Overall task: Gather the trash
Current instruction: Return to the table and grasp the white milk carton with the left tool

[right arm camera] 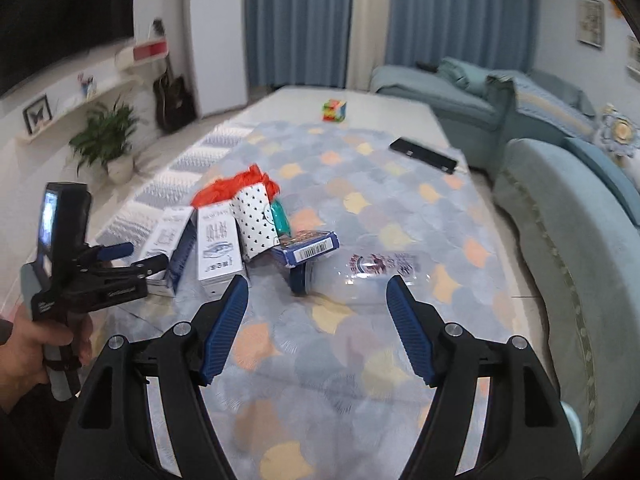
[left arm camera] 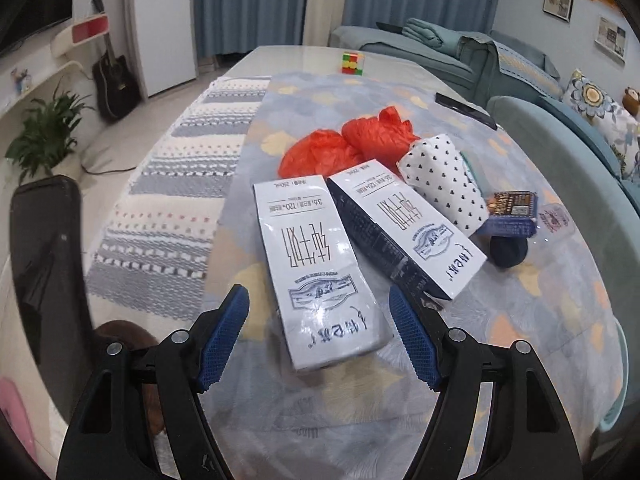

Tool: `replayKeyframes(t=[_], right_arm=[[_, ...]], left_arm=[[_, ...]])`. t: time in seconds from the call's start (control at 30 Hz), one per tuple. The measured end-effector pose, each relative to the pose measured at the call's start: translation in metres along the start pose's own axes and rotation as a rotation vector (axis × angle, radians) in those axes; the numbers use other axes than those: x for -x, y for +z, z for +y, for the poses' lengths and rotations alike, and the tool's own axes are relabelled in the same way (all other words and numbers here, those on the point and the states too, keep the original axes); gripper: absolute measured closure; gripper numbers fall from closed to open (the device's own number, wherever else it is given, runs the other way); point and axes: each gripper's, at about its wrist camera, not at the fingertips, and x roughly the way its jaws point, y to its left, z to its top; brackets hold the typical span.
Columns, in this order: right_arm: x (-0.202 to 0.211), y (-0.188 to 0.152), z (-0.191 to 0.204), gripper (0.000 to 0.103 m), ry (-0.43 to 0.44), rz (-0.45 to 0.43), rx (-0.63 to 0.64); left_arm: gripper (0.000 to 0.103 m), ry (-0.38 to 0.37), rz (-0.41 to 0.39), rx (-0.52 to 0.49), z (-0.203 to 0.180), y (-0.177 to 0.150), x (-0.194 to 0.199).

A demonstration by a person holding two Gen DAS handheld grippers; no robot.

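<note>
L gripper [left arm camera: 318, 334] released, jaws straddling near milk carton [left arm camera: 320, 268] w/o contact. R gripper [right arm camera: 316, 328] released, empty, above table [right arm camera: 360, 360]. Trash pile incl. red bag [left arm camera: 352, 144] mid-table; clear item [right arm camera: 380, 268] possibly a cup.

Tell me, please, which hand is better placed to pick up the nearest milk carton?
Left. Its open claw already straddles the near end of that milk carton, while the right claw hovers open over bare tablecloth beside the pile.

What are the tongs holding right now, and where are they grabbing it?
Nothing. The left tongs stand open around the end of a milk carton without pinching it, and the right tongs are open over the bare tablecloth.
</note>
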Motion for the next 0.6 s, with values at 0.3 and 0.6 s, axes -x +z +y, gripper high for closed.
replayKeyframes(t=[0.3,0.6], right_arm=[[-0.075,-0.002,-0.027,0.035,0.104,0.177,-0.136],[-0.077,0.004,0.047,0.035,0.210,0.136,0.073]], left_arm=[[0.032,0.074,0.076,0.015,-0.008,-0.006,-0.037],[0.049,0.086,0.089,0.024,-0.009,-0.001,-0.046]])
